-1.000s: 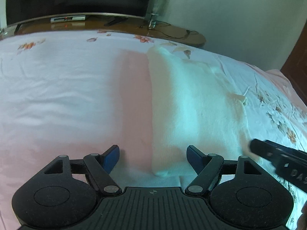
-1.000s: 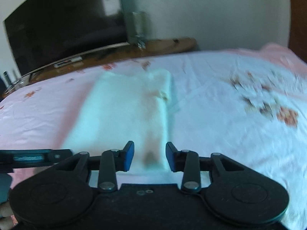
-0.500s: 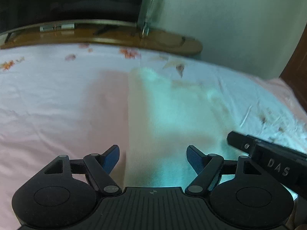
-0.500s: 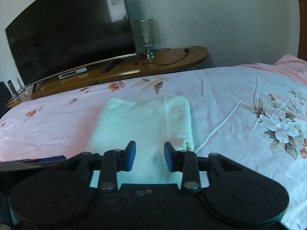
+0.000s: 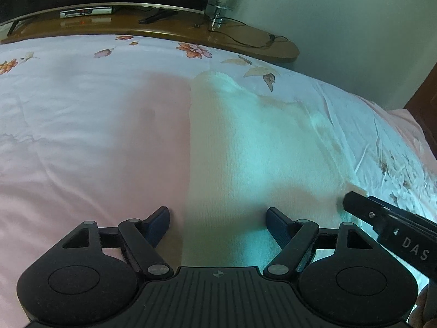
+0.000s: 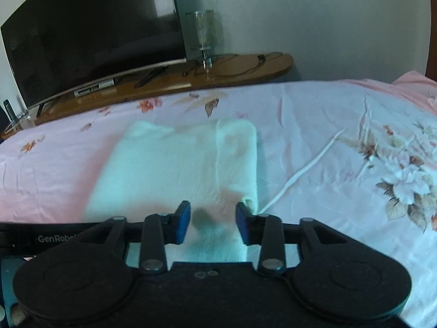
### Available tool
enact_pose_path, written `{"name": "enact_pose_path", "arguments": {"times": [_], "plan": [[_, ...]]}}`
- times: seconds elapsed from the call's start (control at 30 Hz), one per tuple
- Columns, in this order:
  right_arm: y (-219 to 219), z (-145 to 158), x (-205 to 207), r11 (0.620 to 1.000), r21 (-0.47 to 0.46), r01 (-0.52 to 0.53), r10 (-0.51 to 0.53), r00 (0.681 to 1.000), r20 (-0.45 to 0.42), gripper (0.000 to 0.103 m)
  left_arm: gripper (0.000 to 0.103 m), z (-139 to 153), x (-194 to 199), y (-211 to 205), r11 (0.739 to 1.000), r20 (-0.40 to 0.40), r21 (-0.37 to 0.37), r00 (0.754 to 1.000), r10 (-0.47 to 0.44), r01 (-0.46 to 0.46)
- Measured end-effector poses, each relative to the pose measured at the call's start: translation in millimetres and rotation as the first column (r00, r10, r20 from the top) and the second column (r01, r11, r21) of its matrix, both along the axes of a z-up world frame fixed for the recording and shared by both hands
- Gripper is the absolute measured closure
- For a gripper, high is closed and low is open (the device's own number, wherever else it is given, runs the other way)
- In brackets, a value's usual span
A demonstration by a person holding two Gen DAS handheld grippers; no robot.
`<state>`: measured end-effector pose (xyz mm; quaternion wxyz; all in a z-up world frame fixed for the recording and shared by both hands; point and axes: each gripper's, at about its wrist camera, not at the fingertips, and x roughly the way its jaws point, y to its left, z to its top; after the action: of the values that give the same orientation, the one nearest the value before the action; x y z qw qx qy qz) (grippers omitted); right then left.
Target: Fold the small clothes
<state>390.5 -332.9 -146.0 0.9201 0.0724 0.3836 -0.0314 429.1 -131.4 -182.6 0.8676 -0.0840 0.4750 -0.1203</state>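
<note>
White knit fills the foreground of both wrist views: the small garment (image 5: 259,147) lies flat on the floral bedsheet (image 5: 82,104) as a long, already narrowed panel, one side strip doubled over along its right edge in the right wrist view. Nearest the lens, the left gripper (image 5: 217,222) has kept its wide spread for the past second, blue pads apart, straddling the garment's near left edge without pinching it; one pad sits over pink sheet at about 8 o'clock, the other over cloth at 4. What changed is framing: the left gripper has swung back so the folded left edge runs straight up to 12 o'clock. The right gripper (image 6: 213,222) has parted its fingers a touch compared with a second ago, now a moderate gap, and has dropped in closer over the near hem. Nothing is gripped; bare cloth shows between the pads, with a small dark shadow just ahead. In the left wrist view its black finger pokes in at 3 o'clock, tip at the garment's right edge.

My read: both tools are lining up on the near hem for the next fold, probably carrying it away toward the far end. No grab yet.

Farther out, at 12 o'clock, the wooden shelf (image 6: 232,68) carries a glass lamp (image 6: 204,38) and the dark television (image 6: 90,32).
</note>
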Motion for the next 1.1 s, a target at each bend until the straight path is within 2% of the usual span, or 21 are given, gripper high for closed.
{"name": "enact_pose_path", "arguments": {"times": [0.13,0.23,0.27,0.4,0.63,0.7,0.9,0.93,1.0,1.03,1.1], "plan": [[-10.9,2.3,1.9,1.0,0.015,0.024,-0.024,1.0,-0.004,0.062,0.025,4.2,3.1,3.0,1.0,0.012,0.002,1.0,0.002,-0.002],[-18.4,3.2,5.4,0.999,0.035,0.036,-0.036,0.999,0.001,0.048,0.0,5.5,8.8,5.1,1.0,0.012,0.021,1.0,0.022,-0.022],[-20.5,3.0,7.8,0.999,0.035,0.039,-0.039,0.999,0.001,0.045,0.0,6.1,10.2,7.3,0.999,0.022,0.018,0.999,0.04,-0.041],[-26.9,-2.8,13.6,0.998,0.043,0.049,-0.048,0.999,-0.016,0.043,0.0,0.4,19.9,8.7,0.999,-0.007,-0.001,0.999,0.042,-0.042],[-35.4,-17.1,22.3,0.994,0.094,0.053,-0.048,0.997,-0.055,0.04,0.001,-10.1,25.3,4.3,0.999,-0.014,-0.041,1.0,0.025,-0.026],[-38.2,-20.9,24.8,0.992,0.117,0.052,-0.045,0.997,-0.062,0.037,0.001,-13.0,25.9,2.0,0.998,-0.014,-0.057,1.0,0.014,-0.015],[-44.4,-30.9,28.3,0.985,0.169,0.04,-0.029,0.997,-0.068,0.036,0.02,-12.8,26.0,-7.0,0.997,0.003,-0.066,0.999,-0.05,0.05],[-45.9,-32.9,28.9,0.982,0.185,0.041,-0.028,0.997,-0.07,0.036,0.027,-12.4,27.0,-7.1,0.995,-0.002,-0.079,0.999,-0.054,0.054],[-50.5,-37.5,29.9,0.97,0.24,0.046,-0.029,0.997,-0.072,0.036,0.03,-11.7,28.4,-6.4,0.994,-0.011,-0.1,0.999,-0.05,0.049],[-53.8,-41.5,30.5,0.956,0.29,0.048,-0.027,0.997,-0.076,0.041,0.032,-12.0,28.4,-5.5,0.993,-0.014,-0.109,0.999,-0.047,0.046],[-57.5,-47.1,30.8,0.928,0.37,0.043,-0.017,0.997,-0.073,0.057,0.037,-12.7,27.6,-1.5,0.99,-0.017,-0.139,0.999,-0.034,0.031]]}}
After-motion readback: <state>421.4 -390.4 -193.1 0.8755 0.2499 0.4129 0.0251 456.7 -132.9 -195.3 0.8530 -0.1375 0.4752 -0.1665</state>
